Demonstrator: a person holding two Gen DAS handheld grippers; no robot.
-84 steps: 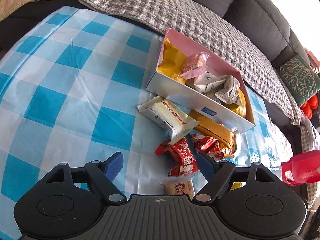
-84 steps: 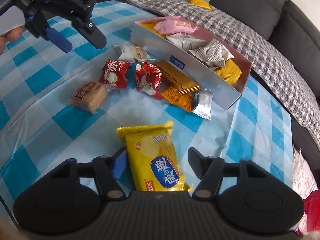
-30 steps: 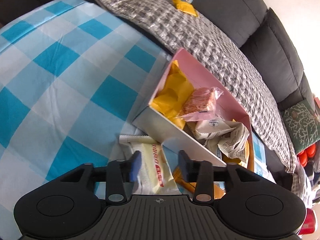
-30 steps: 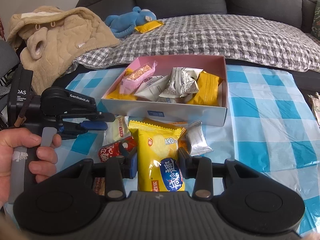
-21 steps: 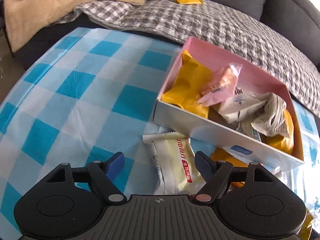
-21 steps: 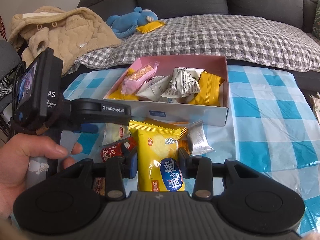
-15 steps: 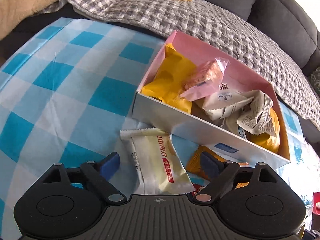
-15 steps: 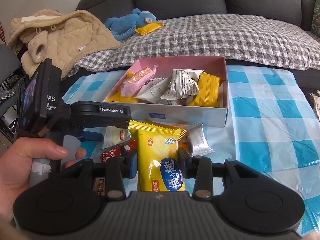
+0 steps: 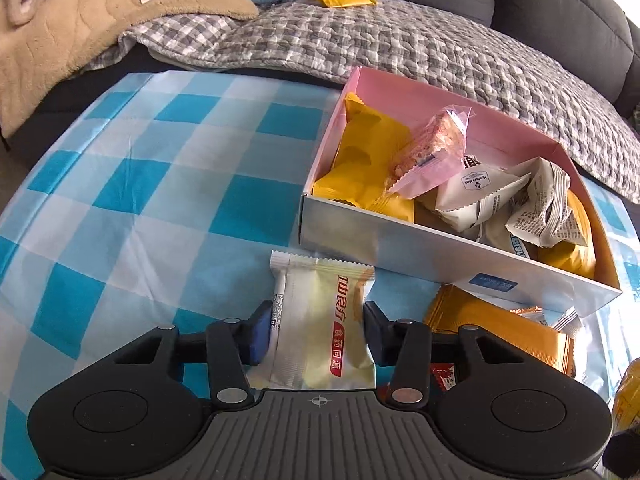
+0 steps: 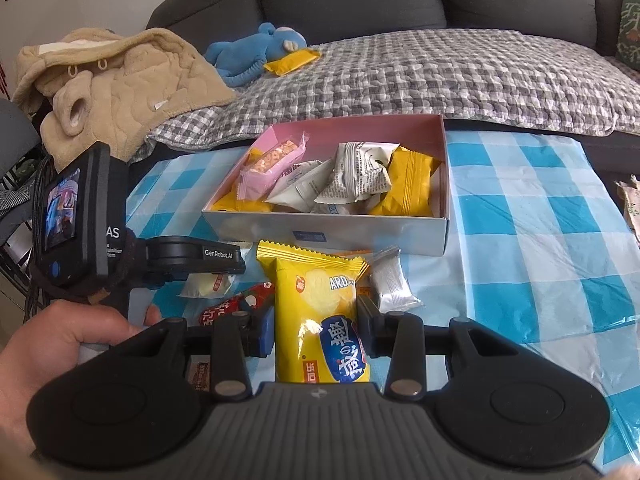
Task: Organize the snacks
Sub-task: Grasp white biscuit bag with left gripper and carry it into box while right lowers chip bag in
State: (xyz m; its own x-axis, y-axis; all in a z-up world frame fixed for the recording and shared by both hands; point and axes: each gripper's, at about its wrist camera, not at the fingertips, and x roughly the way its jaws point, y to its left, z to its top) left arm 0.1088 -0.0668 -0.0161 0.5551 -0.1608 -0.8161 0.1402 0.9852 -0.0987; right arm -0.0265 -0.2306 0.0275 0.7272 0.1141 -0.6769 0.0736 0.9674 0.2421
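From the left wrist, the left gripper (image 9: 316,330) has just been closing and is now pinching the cream packet (image 9: 320,320) lying near the box (image 9: 440,256). From the right wrist, the right gripper (image 10: 316,330) is clamping the yellow bag (image 10: 320,312) just short of the box (image 10: 328,230); lifting both over the near wall looks next.

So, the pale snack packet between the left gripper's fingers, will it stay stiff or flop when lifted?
Probably floppy: the pale snack packet is thin crinkled film with loose sealed ends. It looks puffy, so likely light. The glossy wrapper may slip in the left gripper.
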